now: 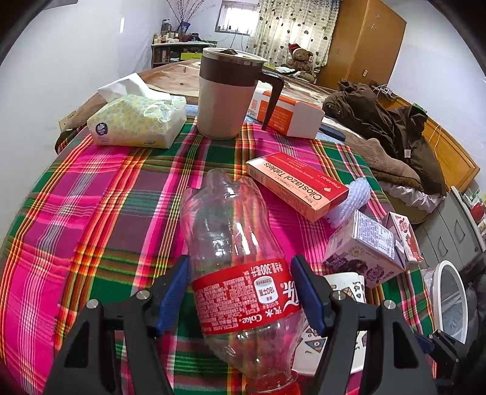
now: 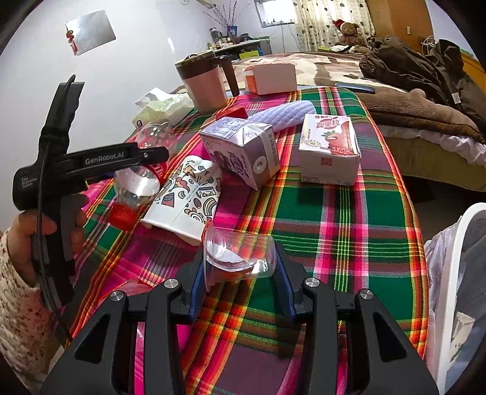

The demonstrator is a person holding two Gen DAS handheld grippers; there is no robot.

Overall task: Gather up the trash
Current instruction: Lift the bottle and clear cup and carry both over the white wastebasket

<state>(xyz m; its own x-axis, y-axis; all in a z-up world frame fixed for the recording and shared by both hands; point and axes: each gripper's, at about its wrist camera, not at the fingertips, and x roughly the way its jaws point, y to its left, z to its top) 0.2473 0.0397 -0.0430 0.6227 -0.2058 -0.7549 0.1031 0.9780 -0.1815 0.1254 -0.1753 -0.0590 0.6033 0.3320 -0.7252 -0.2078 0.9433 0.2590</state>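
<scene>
Clear plastic Coke bottle with a red label [image 1: 243, 291] lies between the left gripper [image 1: 240, 291] fingers, pinched at the label, long axis running away from them, cap nearest. Right gripper [image 2: 240, 267] fingers pinch a crumpled clear plastic cup [image 2: 238, 258]; the white bin [image 2: 449, 273] stands nearer that hand.

Daylight pours in through the window [image 1: 235, 16] behind the curtain [image 1: 296, 27], blown out white. My table's checked cloth [image 1: 91, 197] is bright and sharp. Glare sparkles on the clear bottle [image 1: 224, 218]. Soft shadows sit under the cartons [image 2: 329, 152]. Both views bulge, corners black.
</scene>
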